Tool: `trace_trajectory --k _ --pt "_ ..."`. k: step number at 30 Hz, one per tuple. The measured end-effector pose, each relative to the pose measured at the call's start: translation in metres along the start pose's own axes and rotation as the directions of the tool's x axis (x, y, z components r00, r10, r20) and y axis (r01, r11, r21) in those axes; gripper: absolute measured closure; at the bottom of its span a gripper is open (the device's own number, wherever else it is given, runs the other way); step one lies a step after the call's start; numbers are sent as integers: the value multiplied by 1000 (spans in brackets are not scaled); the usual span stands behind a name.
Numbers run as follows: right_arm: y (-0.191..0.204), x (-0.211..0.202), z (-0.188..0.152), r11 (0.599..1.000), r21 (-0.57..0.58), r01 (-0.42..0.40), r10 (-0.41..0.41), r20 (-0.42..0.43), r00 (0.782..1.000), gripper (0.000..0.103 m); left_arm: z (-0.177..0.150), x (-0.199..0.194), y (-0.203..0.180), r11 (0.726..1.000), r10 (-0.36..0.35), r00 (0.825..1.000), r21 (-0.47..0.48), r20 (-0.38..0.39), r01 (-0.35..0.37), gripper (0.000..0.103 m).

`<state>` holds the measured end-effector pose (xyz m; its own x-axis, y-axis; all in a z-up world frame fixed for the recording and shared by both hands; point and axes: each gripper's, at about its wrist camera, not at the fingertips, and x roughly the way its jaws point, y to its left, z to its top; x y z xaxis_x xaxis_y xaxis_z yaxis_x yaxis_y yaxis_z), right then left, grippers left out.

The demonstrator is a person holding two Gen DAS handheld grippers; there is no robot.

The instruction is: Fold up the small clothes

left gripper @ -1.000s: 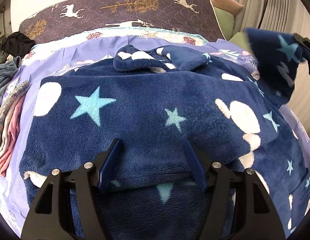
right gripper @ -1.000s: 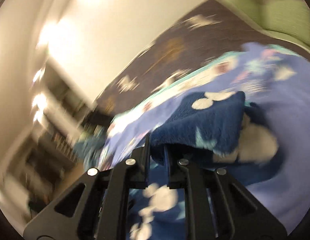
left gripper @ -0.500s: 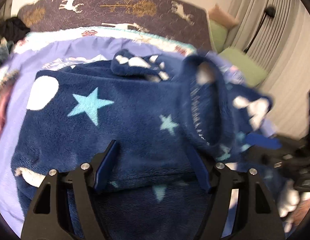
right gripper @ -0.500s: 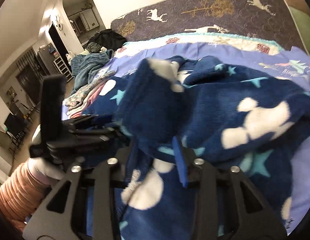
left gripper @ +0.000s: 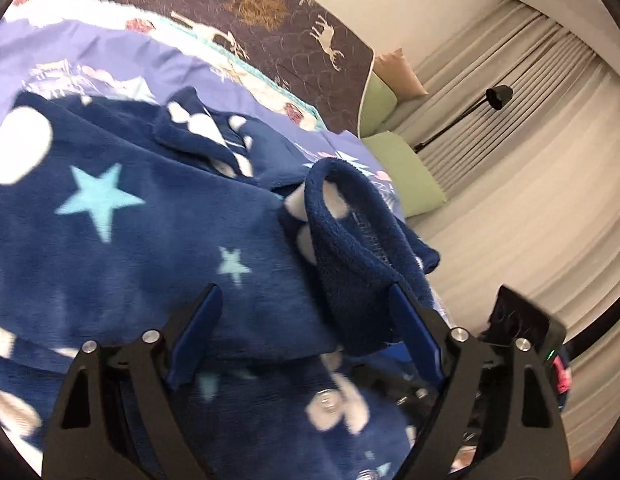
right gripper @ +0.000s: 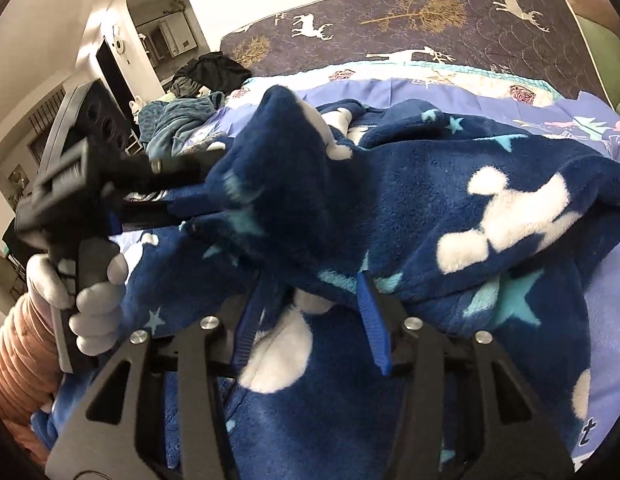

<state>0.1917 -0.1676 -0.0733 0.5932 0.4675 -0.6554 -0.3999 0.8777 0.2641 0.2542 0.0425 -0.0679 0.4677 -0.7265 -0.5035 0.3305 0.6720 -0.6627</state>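
1. Fleece garment, navy with pale stars and white blobs, spread across most of the bed; one sleeve folded in over the body, cuff opening up toward the left wrist camera.
2. Bed sheet, lilac with printed figures, under the garment; dark deer-print mattress cover behind it by the wall.
3. Green cushions off the far right corner of the bed, pale curtain behind (black lamp head on a thin stem in front of it).
4. Heap of other clothes, teal and black, at the far left edge of the bed in the right wrist view.
5. Left gripper: fingers spread wide, hovering low over the garment body, right finger just beside the folded sleeve; no cloth pinched between them. Seen side-on from the right wrist camera, held by a grey-gloved hand.
6. Right gripper: blue pads apart, fleece bunched into the gap between them but not clamped (contact with pads hard to judge).
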Motion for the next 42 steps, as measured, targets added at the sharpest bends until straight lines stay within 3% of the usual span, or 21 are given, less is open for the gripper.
trace_trajectory --k 10,15,17,18,19,21,22,25,28,32,35,38,39,40,42 --pt "-4 0 -4 1000 16 -14 14 14 1000 52 9 9 -9 990 -114 993 -89 -13 112 16" --pt "-6 0 -5 999 23 -23 23 17 1000 52 7 11 -4 996 -47 999 -79 -14 46 18" --pt "-6 -1 -5 999 23 -24 24 21 999 52 8 19 -5 997 -25 999 -70 -30 23 49" --pt "-6 -2 -5 999 23 -24 23 24 999 52 8 23 -6 998 -30 998 -60 -46 28 76" --pt "-6 -4 -5 1000 24 -19 18 31 999 51 8 25 -8 998 -29 998 -54 -56 26 88" --pt "-7 -12 -4 1000 25 -9 7 53 999 48 12 20 -18 1000 -9 999 -15 -40 8 90" --pt "-8 -19 -2 1000 26 -5 3 72 997 42 16 17 -24 1000 -8 1000 8 -29 8 91" --pt "-18 -47 6 999 30 35 -39 140 989 39 33 -6 -41 997 -28 1000 74 12 27 91" --pt "-44 -72 11 990 107 88 -106 181 978 38 56 -35 -58 991 -26 997 131 71 16 91" --pt "-81 -79 -1 960 211 183 -210 118 970 38 77 -76 -65 982 15 986 182 168 -46 91" --pt "-95 -69 -13 941 234 245 -262 40 964 38 83 -96 -45 980 94 974 155 208 -127 91" --pt "-102 -63 -20 935 257 246 -258 16 966 38 74 -90 0 984 164 975 38 147 -171 90" --pt "-101 -63 -20 935 256 246 -260 21 965 38 68 -84 12 983 182 976 11 118 -184 84" --pt "-99 -63 -18 938 249 243 -258 31 966 38 63 -76 22 980 198 976 -12 91 -198 68" --pt "-95 -62 -16 942 232 241 -256 36 966 37 48 -57 41 976 215 976 -55 33 -213 52"
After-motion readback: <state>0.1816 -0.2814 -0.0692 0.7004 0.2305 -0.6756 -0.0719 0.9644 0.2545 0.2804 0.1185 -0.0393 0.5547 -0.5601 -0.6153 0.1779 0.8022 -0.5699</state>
